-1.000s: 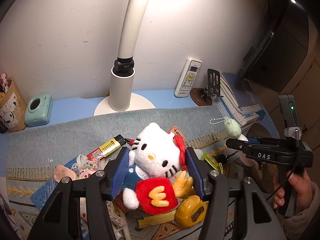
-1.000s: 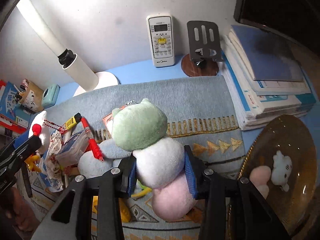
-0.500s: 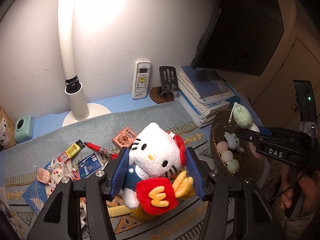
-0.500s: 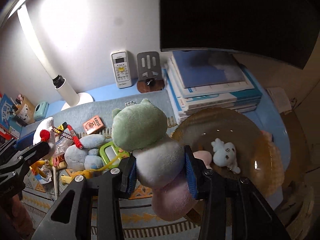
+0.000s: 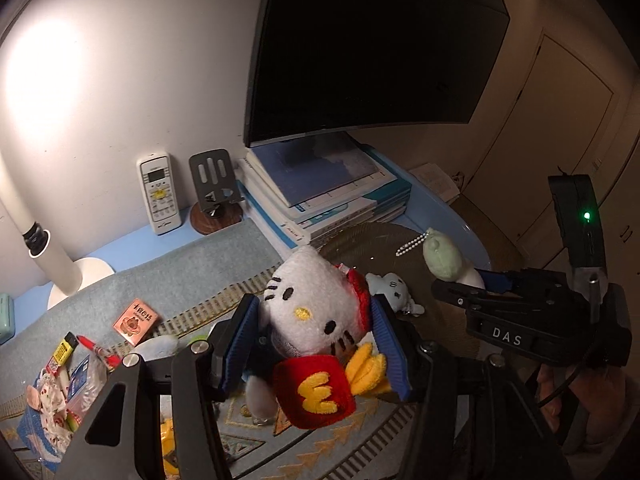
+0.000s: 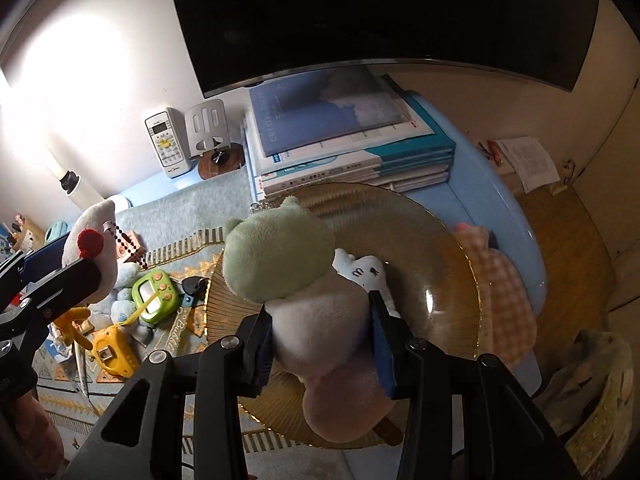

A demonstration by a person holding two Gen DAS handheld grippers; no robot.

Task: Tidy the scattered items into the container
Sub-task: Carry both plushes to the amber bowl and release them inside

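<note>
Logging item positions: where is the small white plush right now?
In the right wrist view the small white plush lies inside the amber glass dish, just behind the green, white and pink plush held by the right claw.

A white cat plush with red bow and red cube and a green-headed, white-and-pink stacked plush hang above the amber ribbed glass dish, which holds a small white plush.
</note>
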